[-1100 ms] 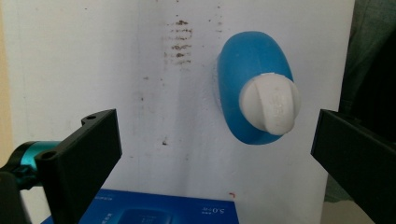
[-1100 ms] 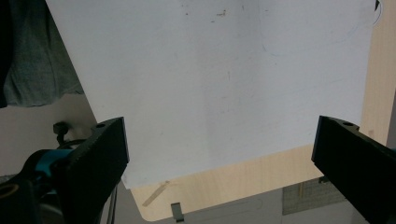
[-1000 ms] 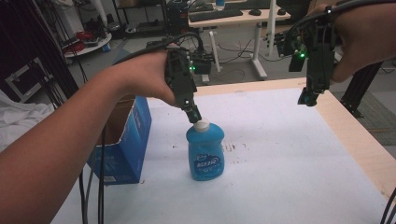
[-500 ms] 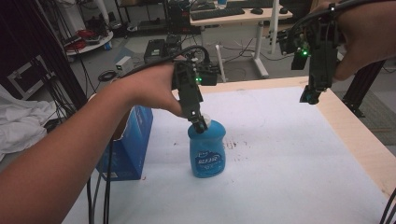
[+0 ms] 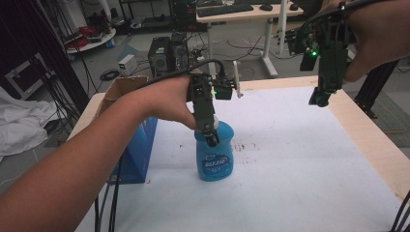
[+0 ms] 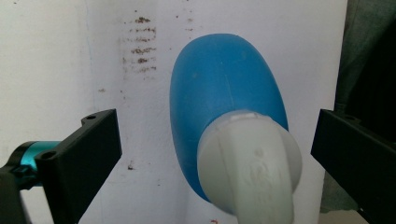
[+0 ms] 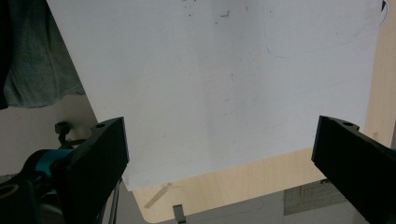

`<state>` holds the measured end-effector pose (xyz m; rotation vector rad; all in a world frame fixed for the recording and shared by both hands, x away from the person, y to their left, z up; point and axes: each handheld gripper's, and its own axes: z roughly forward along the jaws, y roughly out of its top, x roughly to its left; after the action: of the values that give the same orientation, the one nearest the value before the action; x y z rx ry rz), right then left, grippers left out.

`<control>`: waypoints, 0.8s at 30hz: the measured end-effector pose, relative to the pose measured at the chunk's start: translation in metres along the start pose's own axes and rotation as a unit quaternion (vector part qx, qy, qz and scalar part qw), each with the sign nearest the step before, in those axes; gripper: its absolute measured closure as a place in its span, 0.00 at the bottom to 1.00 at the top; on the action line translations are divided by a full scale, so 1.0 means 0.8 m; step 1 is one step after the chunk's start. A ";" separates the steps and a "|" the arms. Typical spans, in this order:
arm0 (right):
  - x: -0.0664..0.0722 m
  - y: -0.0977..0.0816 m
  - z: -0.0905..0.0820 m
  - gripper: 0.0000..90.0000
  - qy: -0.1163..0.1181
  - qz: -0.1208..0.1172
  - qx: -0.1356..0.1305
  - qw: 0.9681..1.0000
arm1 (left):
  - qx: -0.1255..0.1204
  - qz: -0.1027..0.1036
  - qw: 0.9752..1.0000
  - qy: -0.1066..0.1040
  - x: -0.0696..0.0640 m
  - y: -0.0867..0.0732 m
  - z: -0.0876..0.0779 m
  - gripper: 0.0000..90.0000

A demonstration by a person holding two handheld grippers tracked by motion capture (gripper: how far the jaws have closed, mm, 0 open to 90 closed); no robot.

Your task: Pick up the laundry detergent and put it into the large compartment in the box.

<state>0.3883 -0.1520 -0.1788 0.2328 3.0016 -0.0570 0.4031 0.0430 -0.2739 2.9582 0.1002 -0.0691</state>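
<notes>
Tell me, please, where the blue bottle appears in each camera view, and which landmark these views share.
High view: the blue bottle stands upright at centre, under the left gripper.
Left gripper view: the bottle lies at centre between open jaws, cap nearest.
Right gripper view: not in it.
Shared landmark: the white tabletop.

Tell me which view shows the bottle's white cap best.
The left gripper view: the white cap sits large and close between that gripper's open jaws, atop the blue bottle. In the high view the left gripper hides most of the cap. The right gripper view looks at bare table.
</notes>
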 end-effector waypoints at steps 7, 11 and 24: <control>-0.002 0.001 0.003 0.03 0.001 -0.001 -0.003 1.000 | 0.017 -0.007 1.000 0.001 0.002 0.004 0.012 0.02; -0.002 0.002 0.004 0.03 0.002 -0.002 0.000 1.000 | 0.020 -0.006 1.000 -0.002 0.003 0.005 0.019 0.02; -0.002 -0.001 0.001 0.03 0.001 0.001 -0.001 1.000 | 0.034 0.000 0.999 0.000 -0.001 0.011 0.030 0.02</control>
<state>0.3898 -0.1533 -0.1796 0.2346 3.0038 -0.0544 0.4023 0.0304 -0.2956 3.0260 0.1005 -0.0743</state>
